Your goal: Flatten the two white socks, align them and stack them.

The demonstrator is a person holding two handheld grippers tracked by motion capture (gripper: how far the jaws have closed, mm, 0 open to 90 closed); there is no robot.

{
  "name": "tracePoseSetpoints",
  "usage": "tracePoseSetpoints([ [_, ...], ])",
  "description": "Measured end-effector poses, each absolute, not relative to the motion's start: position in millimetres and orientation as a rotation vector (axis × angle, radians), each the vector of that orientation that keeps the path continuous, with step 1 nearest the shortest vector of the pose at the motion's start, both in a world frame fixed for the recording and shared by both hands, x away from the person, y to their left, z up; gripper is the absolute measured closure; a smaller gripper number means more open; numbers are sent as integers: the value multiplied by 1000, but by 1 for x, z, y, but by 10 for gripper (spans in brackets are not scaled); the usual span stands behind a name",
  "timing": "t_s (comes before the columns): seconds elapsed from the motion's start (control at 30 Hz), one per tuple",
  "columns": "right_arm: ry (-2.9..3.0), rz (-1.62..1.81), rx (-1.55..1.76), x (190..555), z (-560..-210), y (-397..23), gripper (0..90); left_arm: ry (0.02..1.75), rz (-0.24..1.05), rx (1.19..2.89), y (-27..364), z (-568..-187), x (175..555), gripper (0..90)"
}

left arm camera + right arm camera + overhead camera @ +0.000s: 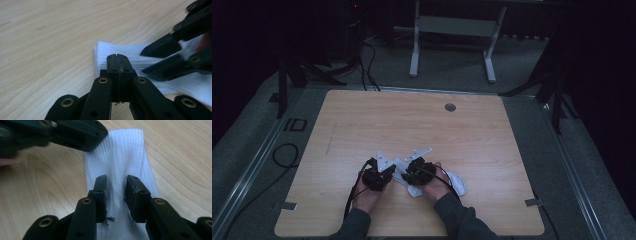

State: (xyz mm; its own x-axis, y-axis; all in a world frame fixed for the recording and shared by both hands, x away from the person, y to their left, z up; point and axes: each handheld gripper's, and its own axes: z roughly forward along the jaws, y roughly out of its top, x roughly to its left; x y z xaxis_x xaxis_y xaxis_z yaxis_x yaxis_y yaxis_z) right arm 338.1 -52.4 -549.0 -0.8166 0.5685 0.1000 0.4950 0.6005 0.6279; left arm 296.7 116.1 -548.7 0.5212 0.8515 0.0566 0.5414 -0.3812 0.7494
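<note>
A white ribbed sock (pixel 457 183) (pixel 125 147) lies flat on the wooden table (pixel 412 120), close to the front edge. My left gripper (pixel 117 57) (pixel 396 171) is shut, its jaws pressed together over the sock's cuff end (pixel 107 48); I see no fabric between them. My right gripper (pixel 116 178) (pixel 408 175) sits farther along the sock, jaws a little apart, with fabric showing in the gap and not pinched. In the left gripper view, the right gripper (pixel 145 62) comes in from the right over the sock. In the right gripper view, the left gripper (pixel 102 134) reaches the cuff's corner.
A round cable hole (pixel 450 107) sits near the table's far edge. Beyond the table stands a grey desk frame (pixel 452 30) on the carpet. Black cables (pixel 287 155) loop on the floor at the left. Bare wood stretches behind and to both sides of the hands.
</note>
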Motion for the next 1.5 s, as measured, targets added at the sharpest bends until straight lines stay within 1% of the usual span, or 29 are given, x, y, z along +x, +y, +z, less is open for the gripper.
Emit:
tracePoseSetpoints([
  [0.17,2719,1016,893,338,-549,-53,692,1144,556,2110,116,-556,303,894],
  [0.2,2726,1020,898,339,-549,-53,671,1146,558,2114,115,-557,303,896],
  [0.23,2726,1020,898,339,-549,-53,671,1146,558,2114,115,-557,303,896],
  [0.3,2740,1021,890,338,-547,-53,616,1151,553,2112,115,-557,303,897],
  [0.4,2738,997,861,334,-544,-53,574,1152,547,2113,115,-557,303,897],
  [0.63,2703,1008,836,324,-527,-71,547,1153,545,2110,115,-557,302,897],
  [0.87,2642,1066,906,323,-511,-100,548,1155,544,2108,115,-557,302,897],
  [0.93,2603,1080,938,324,-505,-115,562,1155,544,2109,115,-557,302,897],
  [0.97,2603,1080,938,324,-505,-115,562,1155,544,2109,115,-557,302,897],
  [1.0,2577,1086,959,325,-502,-126,569,1156,545,2108,115,-557,302,897],
  [1.03,2577,1086,959,325,-502,-126,569,1156,545,2108,115,-557,302,897],
  [1.2,2514,1078,1027,327,-494,-156,589,1159,544,2105,115,-557,301,897],
  [1.33,2500,1051,1062,326,-496,-168,598,1159,543,2104,115,-558,301,897],
  [1.5,2511,993,1123,320,-509,-181,619,1158,546,2110,115,-557,301,897],
])
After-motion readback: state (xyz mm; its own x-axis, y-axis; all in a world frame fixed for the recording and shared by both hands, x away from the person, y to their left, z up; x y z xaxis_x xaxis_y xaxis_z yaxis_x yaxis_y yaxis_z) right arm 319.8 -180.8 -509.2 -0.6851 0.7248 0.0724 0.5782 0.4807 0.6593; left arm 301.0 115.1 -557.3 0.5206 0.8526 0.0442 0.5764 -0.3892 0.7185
